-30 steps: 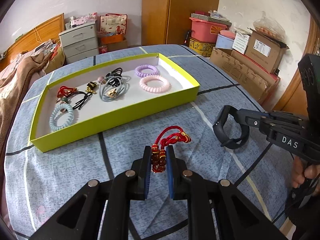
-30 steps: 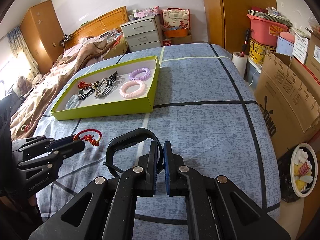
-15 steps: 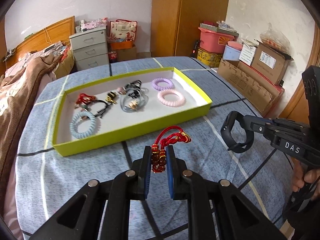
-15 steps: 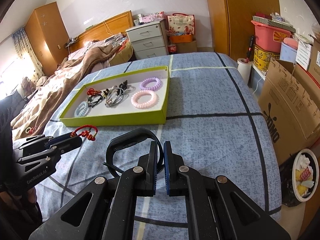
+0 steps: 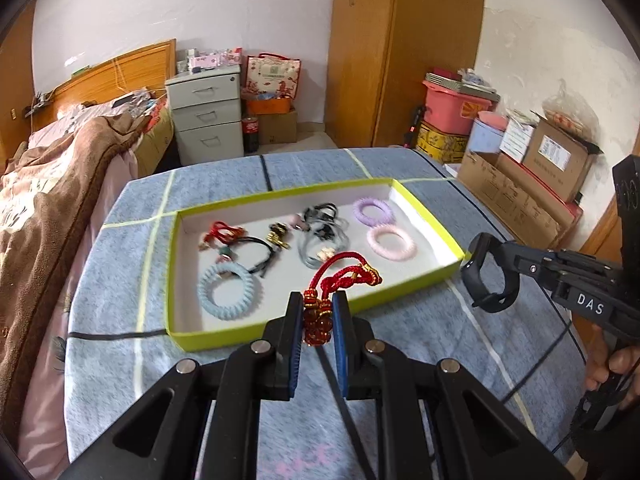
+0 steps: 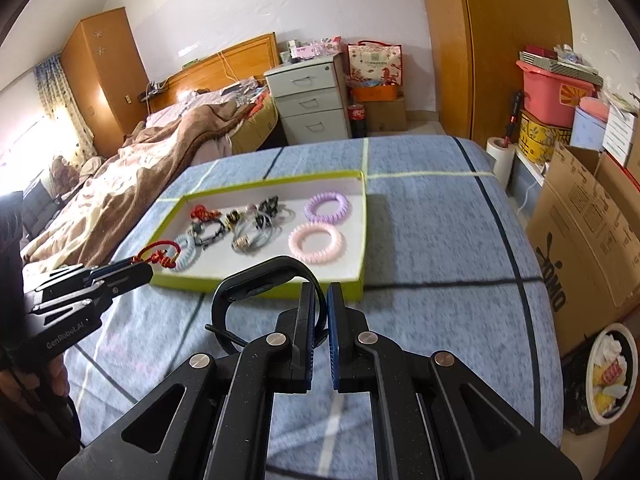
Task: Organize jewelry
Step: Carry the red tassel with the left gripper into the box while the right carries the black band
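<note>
My left gripper is shut on a red cord bracelet with dark red beads, held in the air over the near wall of the lime-green tray. My right gripper is shut on a black wristband, raised above the blue cloth just short of the tray. Each gripper shows in the other's view: the right gripper with the black wristband, the left gripper with the red bracelet. The tray holds pink, purple and light-blue coil hair ties and several cord bracelets.
The tray lies on a table under a blue checked cloth. Cardboard boxes and a bin crowd the right side. A bed with a brown blanket runs along the left, a grey drawer unit behind.
Both grippers have risen and moved toward the tray with their loads. The red bracelet now hangs over the tray's near wall; the black wristband has come close to the tray's front edge.
</note>
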A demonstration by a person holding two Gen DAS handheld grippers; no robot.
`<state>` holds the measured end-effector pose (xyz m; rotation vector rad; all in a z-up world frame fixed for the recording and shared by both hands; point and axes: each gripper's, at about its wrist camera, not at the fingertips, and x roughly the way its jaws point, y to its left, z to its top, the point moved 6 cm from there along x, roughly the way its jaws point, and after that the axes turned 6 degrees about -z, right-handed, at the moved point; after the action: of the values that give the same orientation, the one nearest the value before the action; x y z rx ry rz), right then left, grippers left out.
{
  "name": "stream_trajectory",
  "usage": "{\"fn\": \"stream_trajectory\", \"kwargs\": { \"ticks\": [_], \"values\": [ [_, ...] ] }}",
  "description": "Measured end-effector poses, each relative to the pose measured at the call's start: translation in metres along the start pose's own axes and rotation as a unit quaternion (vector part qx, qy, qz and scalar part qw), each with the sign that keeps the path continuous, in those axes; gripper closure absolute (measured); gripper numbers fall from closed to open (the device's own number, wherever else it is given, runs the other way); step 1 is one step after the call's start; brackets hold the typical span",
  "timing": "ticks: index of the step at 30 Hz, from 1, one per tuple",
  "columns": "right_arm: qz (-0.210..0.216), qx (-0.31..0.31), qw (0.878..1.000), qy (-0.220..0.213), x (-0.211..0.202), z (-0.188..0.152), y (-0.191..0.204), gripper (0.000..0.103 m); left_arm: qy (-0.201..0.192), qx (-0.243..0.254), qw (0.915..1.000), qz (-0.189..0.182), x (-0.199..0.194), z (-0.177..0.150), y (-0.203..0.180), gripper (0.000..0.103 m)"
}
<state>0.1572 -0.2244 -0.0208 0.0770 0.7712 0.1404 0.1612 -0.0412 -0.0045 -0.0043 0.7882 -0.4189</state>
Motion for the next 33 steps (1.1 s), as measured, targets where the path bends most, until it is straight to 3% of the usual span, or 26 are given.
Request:
{"fn": "stream_trajectory", "kwargs": {
  "ticks": [12, 33],
  "values": [
    [-0.014, -0.013, 1.000, 0.023, 0.060, 0.033, 0.009, 0.097, 0.023, -0.040, 0.9989, -0.010, 0.037, 0.005, 0.025, 0.088],
    [-0.034, -0.045, 0.995, 0.080, 0.099, 0.019, 0.008, 0.097, 0.063, -0.065, 0.9959, -0.004, 0.074, -0.008, 0.040, 0.088]
  ]
}}
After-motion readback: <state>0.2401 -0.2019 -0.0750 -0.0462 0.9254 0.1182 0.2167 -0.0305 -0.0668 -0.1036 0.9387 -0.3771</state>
